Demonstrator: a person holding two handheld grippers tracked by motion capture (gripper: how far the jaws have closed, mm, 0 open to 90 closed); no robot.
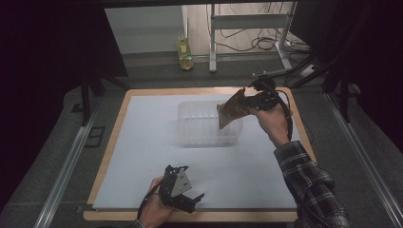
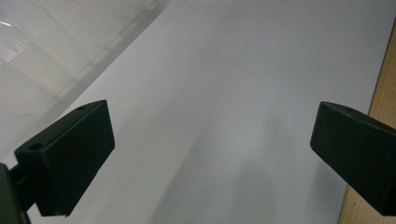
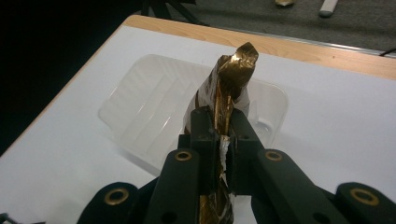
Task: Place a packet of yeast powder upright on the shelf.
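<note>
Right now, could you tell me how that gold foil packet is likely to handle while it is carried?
The gold foil packet is probably light and floppy: the right gripper pinches it flat by one edge. Its creased top suggests it crumples easily. The glossy foil may be slippery.

The crinkled foil pouch (image 1: pixel 234 110), right of centre in the high view, is glossy gold-brown with white patches. The ribbed plastic tray (image 1: pixel 199 124) at frame centre is clear and colourless. The tabletop (image 1: pixel 142 142) is white with a light wood edge. Both tongs are matt black, the right tongs (image 1: pixel 251 102) and the left tongs (image 1: pixel 194 198). The sleeve (image 1: pixel 311 185) at lower right is dark plaid with pale lines.
</note>
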